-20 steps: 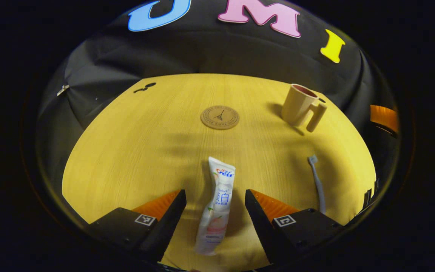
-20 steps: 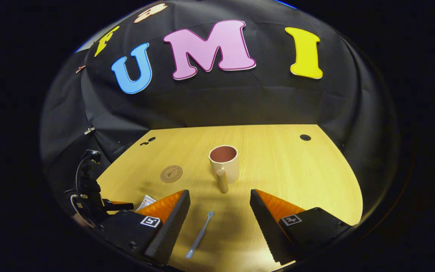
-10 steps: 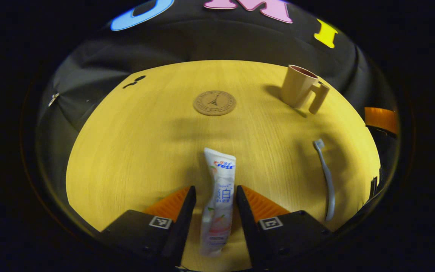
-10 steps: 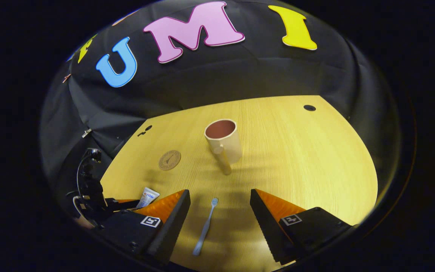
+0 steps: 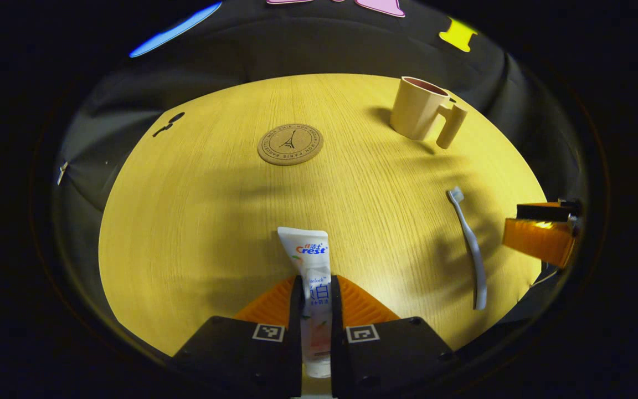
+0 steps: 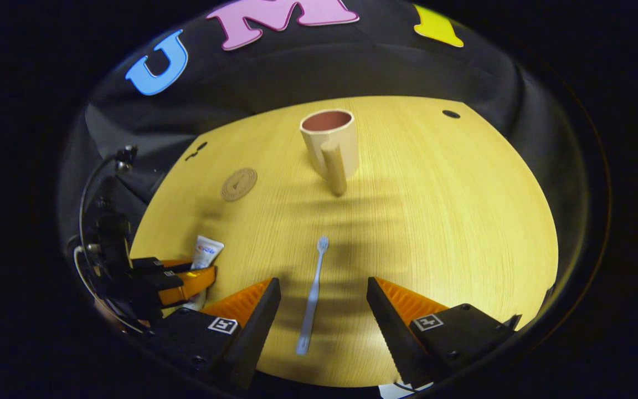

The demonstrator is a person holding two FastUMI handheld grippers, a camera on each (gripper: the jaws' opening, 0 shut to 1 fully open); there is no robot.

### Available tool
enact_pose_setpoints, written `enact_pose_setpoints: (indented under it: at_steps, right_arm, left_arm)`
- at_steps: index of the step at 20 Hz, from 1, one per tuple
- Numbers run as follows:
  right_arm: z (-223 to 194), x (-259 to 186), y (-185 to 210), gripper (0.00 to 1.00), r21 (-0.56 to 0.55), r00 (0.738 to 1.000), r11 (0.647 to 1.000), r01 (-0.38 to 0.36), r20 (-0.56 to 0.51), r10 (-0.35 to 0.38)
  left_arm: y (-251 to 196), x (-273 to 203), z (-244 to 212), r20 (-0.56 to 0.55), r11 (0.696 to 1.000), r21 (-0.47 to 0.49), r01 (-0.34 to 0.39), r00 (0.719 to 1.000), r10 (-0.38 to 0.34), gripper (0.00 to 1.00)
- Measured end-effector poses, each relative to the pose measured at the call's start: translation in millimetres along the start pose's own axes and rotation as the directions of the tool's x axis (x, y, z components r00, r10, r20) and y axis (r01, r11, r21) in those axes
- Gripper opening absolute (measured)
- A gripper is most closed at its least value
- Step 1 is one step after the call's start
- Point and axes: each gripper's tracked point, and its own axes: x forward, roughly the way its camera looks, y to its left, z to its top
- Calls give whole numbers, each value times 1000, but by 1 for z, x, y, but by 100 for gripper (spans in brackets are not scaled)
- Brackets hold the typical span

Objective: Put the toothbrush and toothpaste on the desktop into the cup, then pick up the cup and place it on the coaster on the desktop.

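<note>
The toothpaste lay flat on the near part of the worktop, pinched along its lower body by the left gripper, whose fingers pressed both sides. The toothbrush lay between the spread fingers of the right gripper, not yet touched. The cup stood upright at the far right, the coaster to its left. Lifting the soft tube straight up, then tipping it cap-down over the cup's mouth, would likely serve best.
</note>
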Motion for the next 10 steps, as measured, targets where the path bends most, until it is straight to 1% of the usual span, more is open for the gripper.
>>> enact_pose_setpoints:
  at_steps: [2, 5, 7, 10]
  right_arm:
    - [-8, 4, 1, 97, -4, 999, 1000, 24, -30, -24]
    - [-17, 12, 2, 97, -9, 996, 998, 56, -70, -57]
    - [-16, 15, 2, 97, -11, 993, 997, 83, -78, -83]
    - [-18, 22, -1, 97, -1, 988, 993, 115, -100, -115]
  left_arm:
    - [1, -8, -3, 17, 1000, -19, 16, 1000, -16, 23]
    - [5, -28, -4, 65, 998, -49, 49, 997, -45, 22]
    - [8, -43, -7, 89, 995, -75, 67, 994, -60, 22]
    - [17, -60, -12, 119, 988, -136, 78, 991, -62, 22]
